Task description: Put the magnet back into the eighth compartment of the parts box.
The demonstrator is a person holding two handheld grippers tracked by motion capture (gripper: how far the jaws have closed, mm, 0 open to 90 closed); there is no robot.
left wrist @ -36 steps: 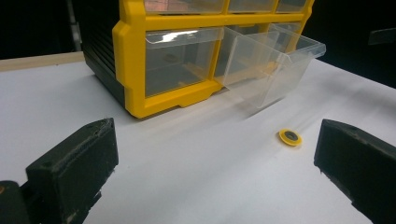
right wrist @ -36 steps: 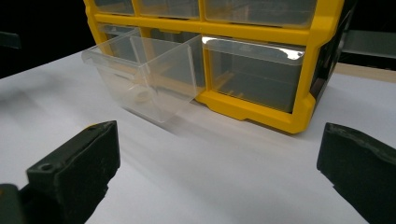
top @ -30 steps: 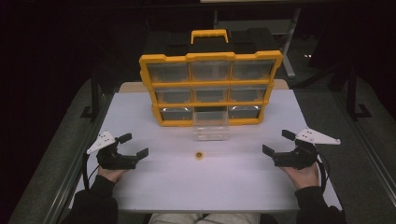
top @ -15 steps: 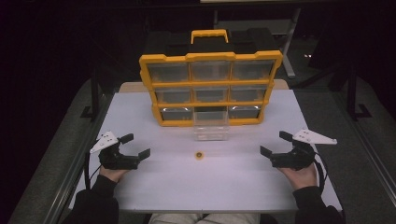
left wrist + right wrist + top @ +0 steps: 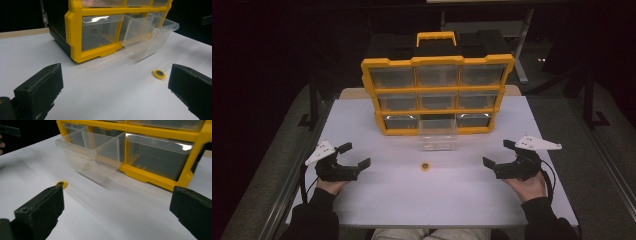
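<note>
Yellow washer [image 5: 425, 166] lies flat on white table [image 5: 452, 200], just before pulled-out clear drawer [image 5: 438, 135] of yellow organizer [image 5: 437, 92]. Left gripper [image 5: 353, 157], right gripper [image 5: 497, 156] both spread, empty, well apart. Pinch washer by rim, jaws low; drop into drawer.

Black tongs [image 5: 353, 156], grey plates, dark sleeves [image 5: 314, 220]

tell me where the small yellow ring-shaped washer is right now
In the high view the small yellow ring-shaped washer lies flat on the white table, just in front of the pulled-out clear plastic drawer, about midway between both hand-held grippers.
</note>
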